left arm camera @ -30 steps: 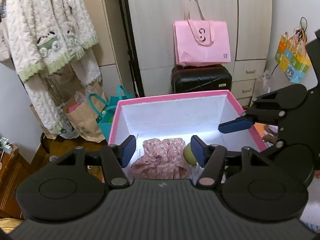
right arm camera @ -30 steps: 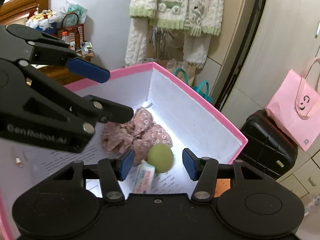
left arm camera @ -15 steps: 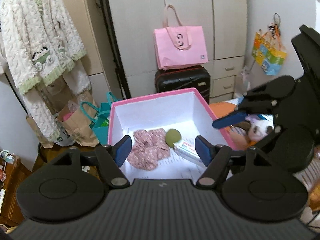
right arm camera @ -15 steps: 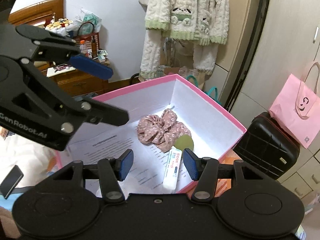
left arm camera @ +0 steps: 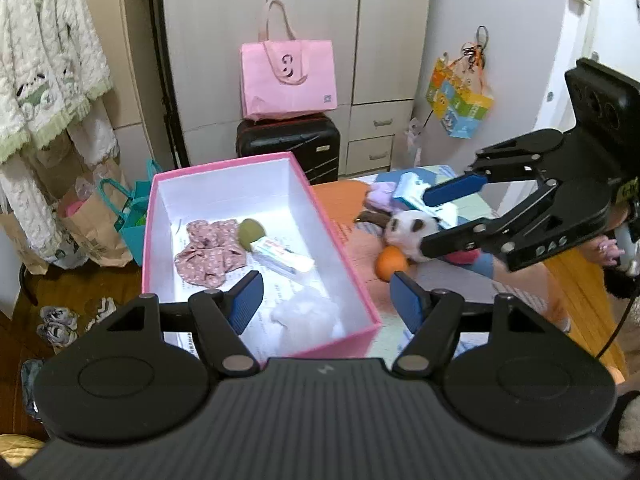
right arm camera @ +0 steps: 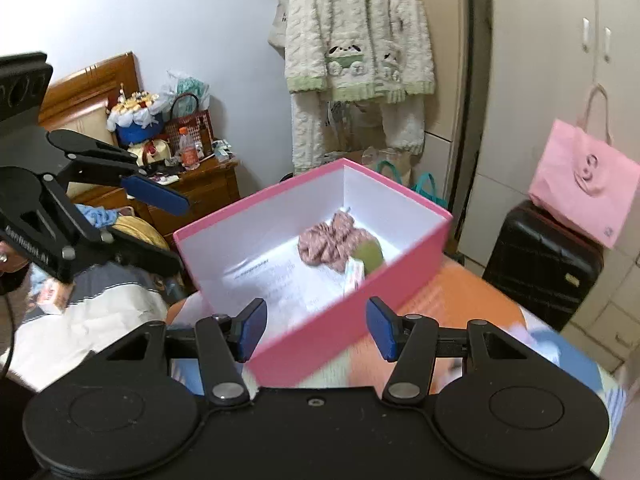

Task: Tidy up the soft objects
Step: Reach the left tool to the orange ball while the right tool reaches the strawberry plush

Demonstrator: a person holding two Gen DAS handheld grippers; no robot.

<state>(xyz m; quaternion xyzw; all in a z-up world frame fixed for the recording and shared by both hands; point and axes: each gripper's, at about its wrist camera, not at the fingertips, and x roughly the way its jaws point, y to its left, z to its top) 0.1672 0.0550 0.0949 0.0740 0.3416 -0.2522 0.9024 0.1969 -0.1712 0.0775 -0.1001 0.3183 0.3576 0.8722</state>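
Ahead of you a flat pink tote bag (left arm camera: 287, 77) rests on top of a black hard-shell suitcase (left arm camera: 288, 142), both against the pale wooden wardrobe (left arm camera: 316, 32). To your left a fluffy cream-and-green knitted pyjama set (right arm camera: 357, 44) hangs on the wall, with a brown paper bag (left arm camera: 86, 226) and a teal gift bag (left arm camera: 130, 216) on the floor below it. A colourful printed paper bag (left arm camera: 460, 98) hangs on the white wall to your right.

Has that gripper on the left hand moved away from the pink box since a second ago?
Yes. The left gripper has pulled back and up: the pink box now looks smaller, with its near rim in view.
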